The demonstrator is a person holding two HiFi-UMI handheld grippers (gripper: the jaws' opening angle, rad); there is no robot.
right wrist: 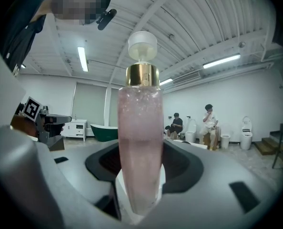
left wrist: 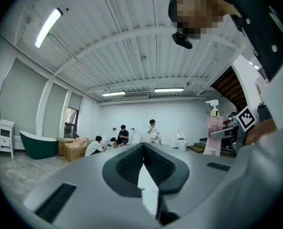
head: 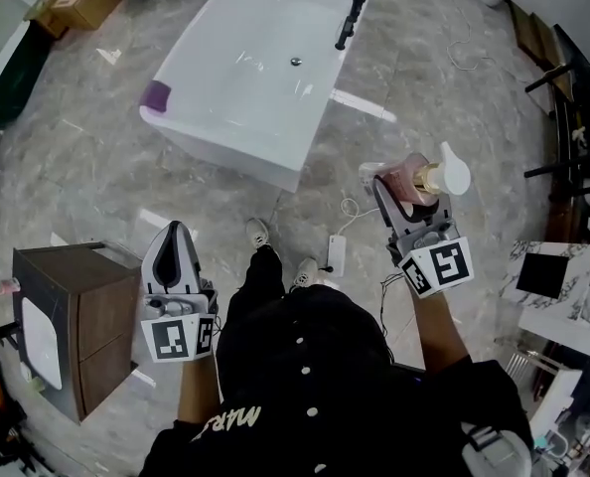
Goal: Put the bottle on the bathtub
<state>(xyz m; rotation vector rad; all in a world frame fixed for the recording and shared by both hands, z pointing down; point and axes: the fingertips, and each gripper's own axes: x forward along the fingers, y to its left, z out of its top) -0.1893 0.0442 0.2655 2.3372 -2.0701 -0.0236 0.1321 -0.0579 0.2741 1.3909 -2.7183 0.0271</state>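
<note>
Left gripper (head: 176, 235) is on the near side of the bathtub (head: 225, 139), well apart from it, jaws pressed together with nothing between them. Right gripper (head: 406, 191) is nearer the bathtub, off its near right corner and over the marble floor (head: 86, 157), jaws clamped on the lower body of a pink pump bottle (head: 417, 178). The bottle has a gold collar and white pump head and is not on the bathtub. The white bathtub is empty. A purple item (head: 156, 94) sits on its left corner and a black faucet (head: 347, 8) on its far rim.
</note>
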